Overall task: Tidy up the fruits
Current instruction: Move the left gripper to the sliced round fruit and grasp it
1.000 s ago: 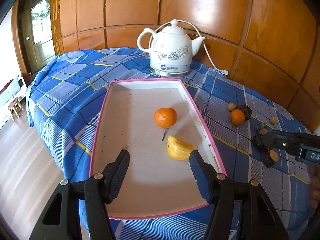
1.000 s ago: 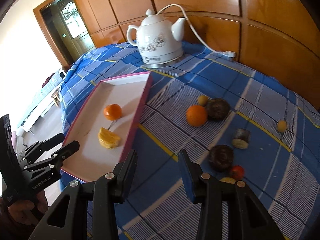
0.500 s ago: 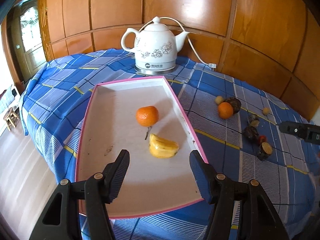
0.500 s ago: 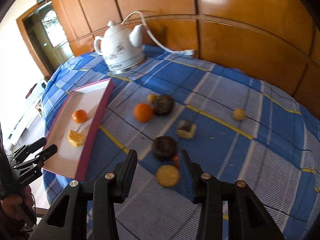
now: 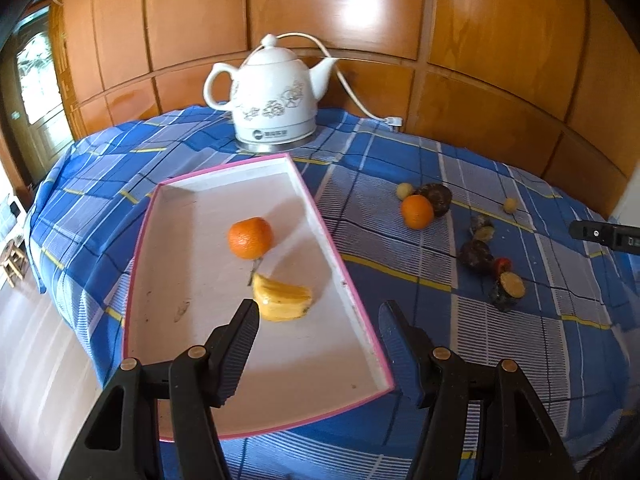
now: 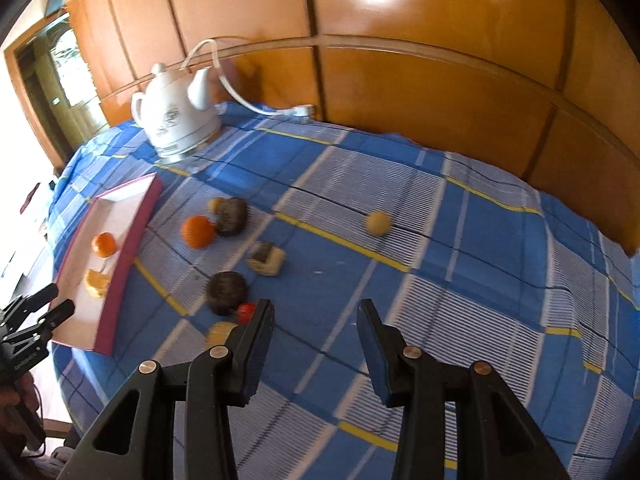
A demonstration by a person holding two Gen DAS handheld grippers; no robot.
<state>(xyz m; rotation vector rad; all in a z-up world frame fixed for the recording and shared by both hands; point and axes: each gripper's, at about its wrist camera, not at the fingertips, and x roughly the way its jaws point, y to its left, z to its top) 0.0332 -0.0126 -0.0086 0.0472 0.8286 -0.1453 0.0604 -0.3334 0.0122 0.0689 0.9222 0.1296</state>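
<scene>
Since a second ago we have swung our right gripper (image 6: 316,320) away from the tray toward the open cloth, so the loose fruit now sits at its left finger, and our left gripper (image 5: 318,320) has shifted toward the tray's right rim. The loose fruits lie in a scatter on the middle of the tabletop: a round, pebbled orange (image 6: 197,232) touching a dark wrinkled fruit (image 6: 231,211), with a small yellow one just behind; a cut piece with pale flesh (image 6: 267,258); another dark round fruit (image 6: 226,291) beside a small red one (image 6: 245,312); and a lone yellow ball (image 6: 377,223) farther right. In the white, pink-edged rectangular tray (image 5: 192,208) near the left edge rest a second orange (image 5: 250,237) and a ridged yellow slice (image 5: 282,297), close together. Both grippers are spread wide and hold nothing. A glossy white ceramic kettle (image 5: 272,98) with a floral print stands at the far edge, its cord trailing right. The blue checked tablecloth (image 6: 460,280) covers the tabletop, glossy wood panelling behind
</scene>
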